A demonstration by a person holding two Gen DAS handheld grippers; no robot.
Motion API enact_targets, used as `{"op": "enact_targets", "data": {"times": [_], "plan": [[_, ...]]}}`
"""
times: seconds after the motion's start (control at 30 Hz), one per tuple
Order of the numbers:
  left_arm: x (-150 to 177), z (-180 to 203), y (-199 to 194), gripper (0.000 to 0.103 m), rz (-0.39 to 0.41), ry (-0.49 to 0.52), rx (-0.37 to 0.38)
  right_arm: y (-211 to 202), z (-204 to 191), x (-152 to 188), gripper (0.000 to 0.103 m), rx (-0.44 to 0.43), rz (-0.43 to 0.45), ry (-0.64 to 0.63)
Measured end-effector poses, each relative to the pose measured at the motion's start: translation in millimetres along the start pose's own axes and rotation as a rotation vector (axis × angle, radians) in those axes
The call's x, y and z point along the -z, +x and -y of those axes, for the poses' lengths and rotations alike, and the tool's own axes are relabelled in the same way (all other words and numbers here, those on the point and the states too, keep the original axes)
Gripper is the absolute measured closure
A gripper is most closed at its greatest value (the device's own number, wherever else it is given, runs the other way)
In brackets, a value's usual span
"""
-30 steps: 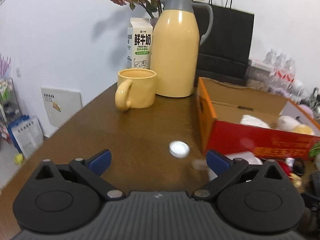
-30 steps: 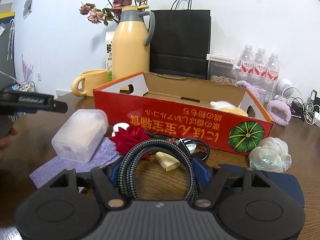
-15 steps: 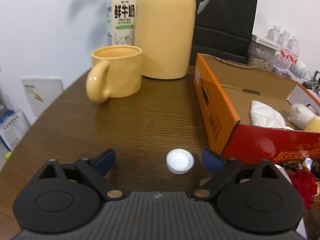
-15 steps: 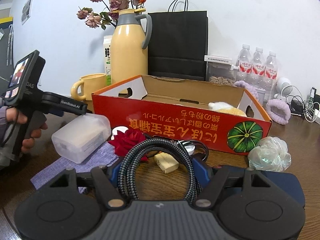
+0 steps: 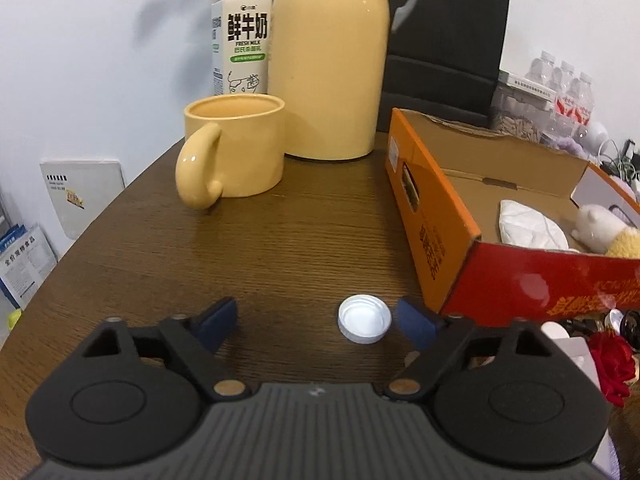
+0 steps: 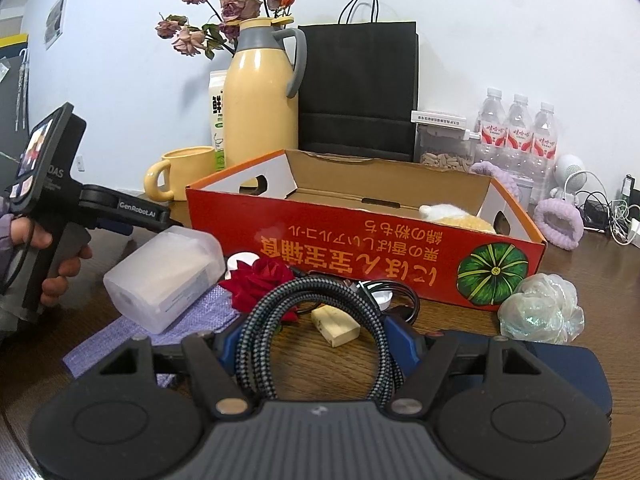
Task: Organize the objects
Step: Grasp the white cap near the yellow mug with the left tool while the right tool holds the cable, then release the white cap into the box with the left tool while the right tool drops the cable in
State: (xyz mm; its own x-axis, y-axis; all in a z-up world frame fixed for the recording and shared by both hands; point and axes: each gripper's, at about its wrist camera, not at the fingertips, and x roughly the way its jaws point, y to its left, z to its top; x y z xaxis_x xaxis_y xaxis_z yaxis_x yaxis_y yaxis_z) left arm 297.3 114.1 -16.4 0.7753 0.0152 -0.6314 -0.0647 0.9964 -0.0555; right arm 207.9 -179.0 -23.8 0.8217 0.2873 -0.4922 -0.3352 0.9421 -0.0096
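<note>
Left wrist: wide fingers flanking bottle cap; right fingers gripping braided cable.

Left gripper advanced toward cap; right view barely altered.

My left gripper has come forward and lower over the table: the white bottle cap, earlier ahead of the fingertips, now sits between them, just beside the right pad. In the right view that gripper has moved in from the left edge.
</note>
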Motion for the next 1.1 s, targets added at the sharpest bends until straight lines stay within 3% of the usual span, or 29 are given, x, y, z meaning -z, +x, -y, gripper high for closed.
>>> {"op": "enact_targets", "data": {"times": [0.13,0.2,0.27,0.43,0.8,1.1], "plan": [[2,3,0,0.036,0.003,0.022,0.006,0,0,0,0.033,0.000,0.000,0.001],[3,6,-1,0.063,0.013,0.045,0.013,0,0,0,0.033,0.001,0.001,0.000],[5,11,-3,0.074,0.023,0.073,0.017,0,0,0,0.033,0.000,0.000,0.000],[10,16,-11,0.074,0.052,0.096,0.016,-1,-1,0,0.033,0.003,0.008,-0.002],[13,14,-59,0.074,0.171,-0.004,-0.021,-16,-2,-4,0.034,0.018,0.096,-0.010],[-14,64,-104,0.074,0.320,0.070,0.079,-33,1,-55,0.034,0.003,0.242,-0.024]]}}
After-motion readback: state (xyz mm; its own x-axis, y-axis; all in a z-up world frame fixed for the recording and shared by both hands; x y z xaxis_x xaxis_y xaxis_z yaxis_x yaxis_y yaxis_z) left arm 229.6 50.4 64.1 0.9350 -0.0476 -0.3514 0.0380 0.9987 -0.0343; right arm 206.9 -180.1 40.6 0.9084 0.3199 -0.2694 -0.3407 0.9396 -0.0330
